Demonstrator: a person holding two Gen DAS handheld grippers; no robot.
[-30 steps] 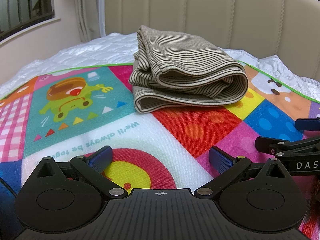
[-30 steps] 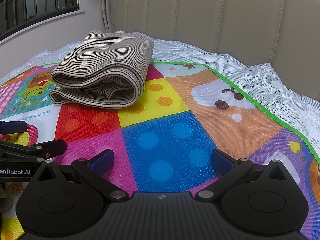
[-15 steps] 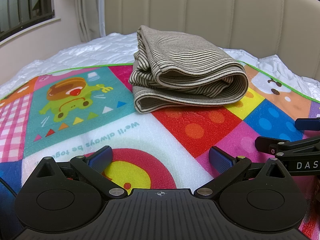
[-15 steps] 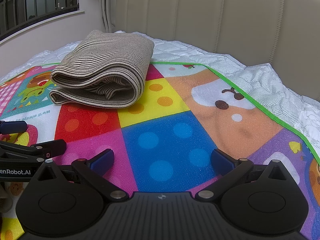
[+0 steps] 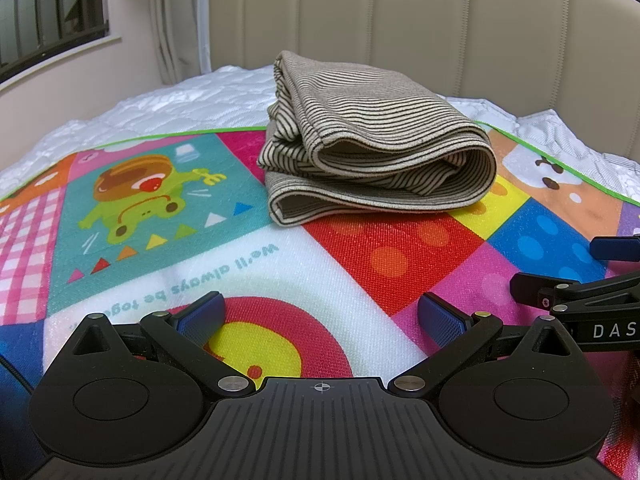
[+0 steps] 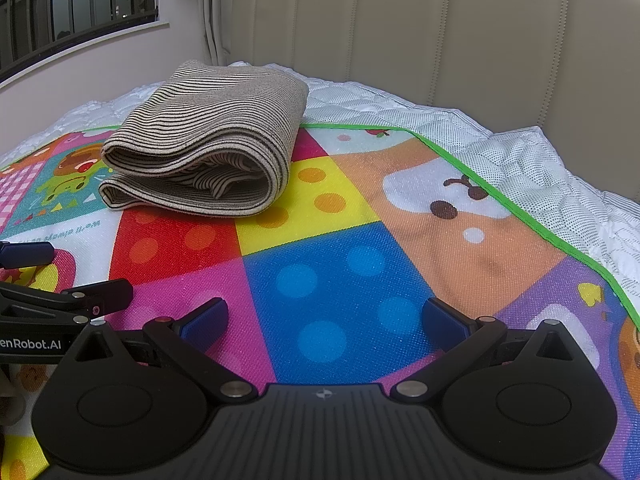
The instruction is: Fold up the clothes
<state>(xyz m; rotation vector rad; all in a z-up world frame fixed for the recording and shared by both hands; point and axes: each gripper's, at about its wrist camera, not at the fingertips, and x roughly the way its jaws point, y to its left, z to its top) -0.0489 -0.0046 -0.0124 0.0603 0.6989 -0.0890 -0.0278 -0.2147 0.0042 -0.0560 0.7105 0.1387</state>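
A beige garment with thin dark stripes (image 5: 372,136) lies folded into a thick bundle on the colourful play mat (image 5: 248,272), past both grippers. From the right wrist the same striped bundle (image 6: 208,148) sits at upper left. My left gripper (image 5: 320,316) stands open low over the mat, well short of the garment, nothing between its blue pads. My right gripper (image 6: 325,320) is open too, above the blue and pink squares. Each gripper shows at the edge of the other's view: the right gripper (image 5: 580,276) and the left gripper (image 6: 56,276).
The play mat (image 6: 400,216) with a green border covers a white quilted mattress (image 6: 540,160). A beige padded headboard (image 5: 420,28) rises behind the garment. A window with dark bars (image 6: 76,4) and a curtain (image 5: 176,20) are at the far left.
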